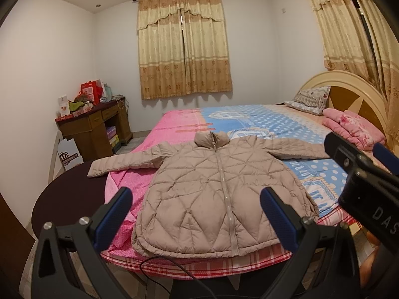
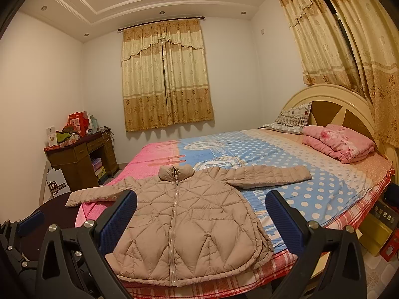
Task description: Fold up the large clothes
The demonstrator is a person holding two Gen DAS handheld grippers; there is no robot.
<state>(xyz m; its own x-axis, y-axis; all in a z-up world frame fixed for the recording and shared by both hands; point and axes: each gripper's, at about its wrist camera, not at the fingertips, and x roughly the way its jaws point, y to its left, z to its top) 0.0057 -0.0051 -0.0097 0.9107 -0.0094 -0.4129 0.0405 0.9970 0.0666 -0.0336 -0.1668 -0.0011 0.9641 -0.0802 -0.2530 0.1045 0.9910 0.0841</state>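
A beige quilted puffer jacket (image 1: 212, 194) lies flat and zipped, front up, on the near corner of the bed (image 1: 261, 122), sleeves spread to both sides. Its left sleeve hangs over the bed's edge. It also shows in the right wrist view (image 2: 179, 226). My left gripper (image 1: 197, 214) is open and empty, held in the air in front of the jacket's hem. My right gripper (image 2: 200, 220) is open and empty, also short of the hem. The right gripper's body (image 1: 361, 174) shows at the right of the left wrist view.
A folded pink blanket (image 2: 339, 142) and a pillow (image 2: 291, 119) lie by the headboard. A dark round table (image 1: 69, 194) stands left of the bed. A wooden desk (image 1: 94, 127) with clutter stands in the far left corner. Boxes (image 2: 379, 231) sit on the floor at right.
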